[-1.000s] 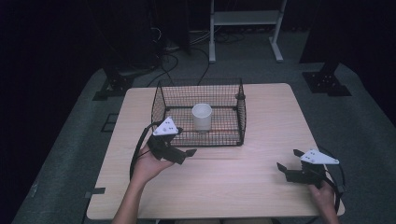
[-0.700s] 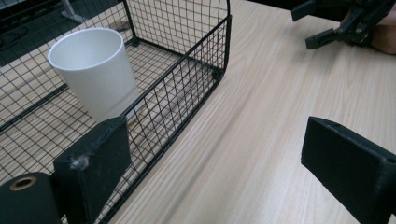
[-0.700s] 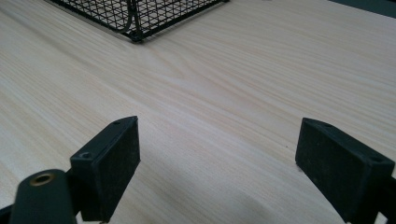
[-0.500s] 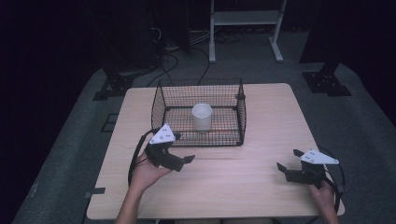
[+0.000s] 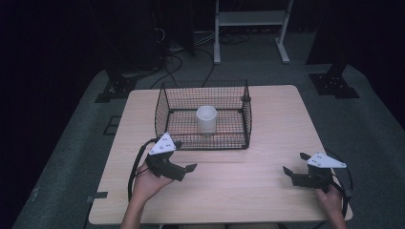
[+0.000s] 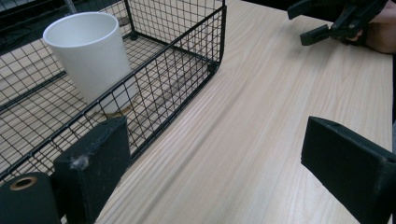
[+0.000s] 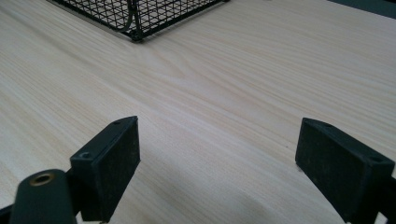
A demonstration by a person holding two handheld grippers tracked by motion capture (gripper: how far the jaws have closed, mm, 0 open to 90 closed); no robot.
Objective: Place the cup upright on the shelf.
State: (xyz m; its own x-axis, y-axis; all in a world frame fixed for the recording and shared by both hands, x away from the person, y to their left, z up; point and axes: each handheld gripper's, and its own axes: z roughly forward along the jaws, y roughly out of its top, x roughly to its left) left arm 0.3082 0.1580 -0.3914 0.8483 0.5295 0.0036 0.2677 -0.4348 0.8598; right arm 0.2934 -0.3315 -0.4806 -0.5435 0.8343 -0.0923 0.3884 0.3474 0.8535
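A white cup (image 5: 206, 119) stands upright inside a black wire basket (image 5: 162, 112) at the middle of the wooden table (image 5: 267, 143). My left gripper (image 5: 187, 165) hovers open just in front of the basket's near left corner, nothing between its jaws. In the left gripper view the cup (image 6: 91, 56) sits behind the basket mesh (image 6: 187, 70), and the other gripper (image 6: 327, 23) shows far off. My right gripper (image 5: 292, 164) is open near the table's front right, over bare wood. The right gripper view shows a basket corner (image 7: 135, 21) ahead.
Dark floor surrounds the table, with cables (image 5: 191, 52) and a white frame stand (image 5: 248, 28) behind it. Black stand feet (image 5: 334, 83) sit at the back right. Bare wood lies between the two grippers.
My left gripper has drawn back from the basket's front toward the near left of the table. The right gripper has stayed put.
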